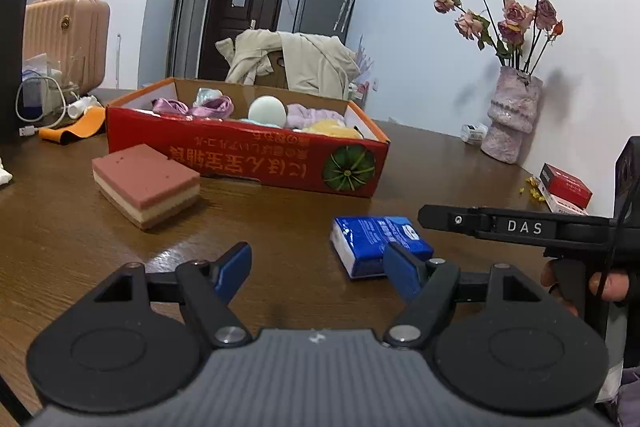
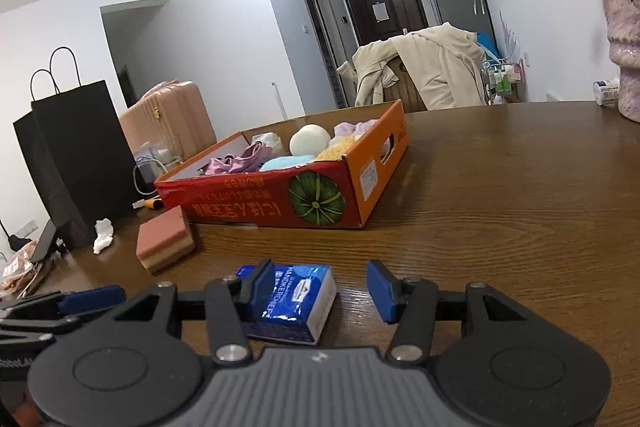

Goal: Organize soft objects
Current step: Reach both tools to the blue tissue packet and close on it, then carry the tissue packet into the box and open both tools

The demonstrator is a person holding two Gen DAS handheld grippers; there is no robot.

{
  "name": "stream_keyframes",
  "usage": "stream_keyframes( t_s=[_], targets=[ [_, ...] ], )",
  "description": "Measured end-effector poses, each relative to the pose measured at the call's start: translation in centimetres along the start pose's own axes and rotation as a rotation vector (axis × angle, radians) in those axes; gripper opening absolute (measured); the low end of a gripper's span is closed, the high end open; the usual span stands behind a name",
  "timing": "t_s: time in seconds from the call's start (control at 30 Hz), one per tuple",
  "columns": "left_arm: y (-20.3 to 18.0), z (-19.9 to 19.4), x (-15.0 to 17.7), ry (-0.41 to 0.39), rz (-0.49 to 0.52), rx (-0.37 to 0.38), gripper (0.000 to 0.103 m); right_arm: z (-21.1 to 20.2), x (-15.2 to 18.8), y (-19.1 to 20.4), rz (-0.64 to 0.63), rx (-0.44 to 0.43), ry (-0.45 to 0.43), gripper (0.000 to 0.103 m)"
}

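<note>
While both tongs stood apart and empty, the tissue pack (image 2: 294, 301) lay on the table in front of the red box (image 2: 280, 203), with the layered sponge (image 2: 165, 243) off to its left. The right gripper (image 2: 320, 287) hovered nearest the pack; the left gripper (image 1: 318, 269) was beside it. Light, squashy and film-wrapped, it looked likely to slip, so a gentle squeeze across its short sides seemed best.

light: bright ceiling glare | table (image 2: 500, 227) sheen | fisheye-curved edges | sharp focus
</note>
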State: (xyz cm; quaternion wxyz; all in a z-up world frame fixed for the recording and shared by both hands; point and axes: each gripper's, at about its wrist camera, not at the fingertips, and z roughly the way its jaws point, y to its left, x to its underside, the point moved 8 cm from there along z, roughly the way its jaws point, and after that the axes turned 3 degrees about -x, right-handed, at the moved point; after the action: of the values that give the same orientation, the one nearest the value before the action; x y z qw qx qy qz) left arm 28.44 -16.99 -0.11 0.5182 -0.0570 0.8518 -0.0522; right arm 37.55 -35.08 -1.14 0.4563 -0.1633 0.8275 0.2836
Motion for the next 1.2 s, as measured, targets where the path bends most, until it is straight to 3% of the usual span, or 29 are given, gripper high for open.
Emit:
stream_keyframes(
  t_s=[0.17, 0.3, 0.4, 0.6, 0.7, 0.8, 0.93, 1.07, 1.2],
  targets=[
    [-0.3, 1.5, -0.5, 0.021, -0.037, 0.024, 0.067, 0.5, 0.1, 0.5, 0.001, -0.03, 0.024, 0.044],
    [-0.7, 3.7, -0.8, 0.063, -0.054, 0.035, 0.048, 1.0, 0.3, 0.7, 0.005, -0.032, 0.044, 0.039],
    [-1.1, 5.2, -1.2, 0.092, -0.07, 0.071, 0.044, 1.4, 0.1, 0.6, 0.024, -0.028, 0.053, 0.031],
    [-1.1, 7.9, -0.8, 0.201, -0.133, 0.146, 0.025, 2.9, 0.6, 1.0, 0.029, -0.01, 0.107, 0.022],
    [-0.9, 7.9, -0.9, 0.207, -0.15, 0.161, 0.025, 2.6, 0.4, 0.9, 0.045, 0.003, 0.092, 0.015],
    [-0.9, 7.1, -2.3, 0.168, -0.146, 0.176, 0.025, 2.0, -0.7, 1.6, 0.056, 0.014, 0.048, 0.015],
    [1.2, 6.1, -7.2, 0.056, -0.156, 0.168, 0.024, 2.3, -4.7, 3.6, 0.069, -0.035, -0.023, 0.015],
    [5.1, 7.0, -12.2, -0.023, -0.173, 0.11, 0.024, 6.2, -9.1, 6.1, 0.074, -0.107, -0.026, 0.015],
    [9.1, 9.9, -15.3, -0.012, -0.195, 0.054, 0.024, 11.4, -11.5, 8.3, 0.067, -0.128, -0.016, 0.015]
  ],
)
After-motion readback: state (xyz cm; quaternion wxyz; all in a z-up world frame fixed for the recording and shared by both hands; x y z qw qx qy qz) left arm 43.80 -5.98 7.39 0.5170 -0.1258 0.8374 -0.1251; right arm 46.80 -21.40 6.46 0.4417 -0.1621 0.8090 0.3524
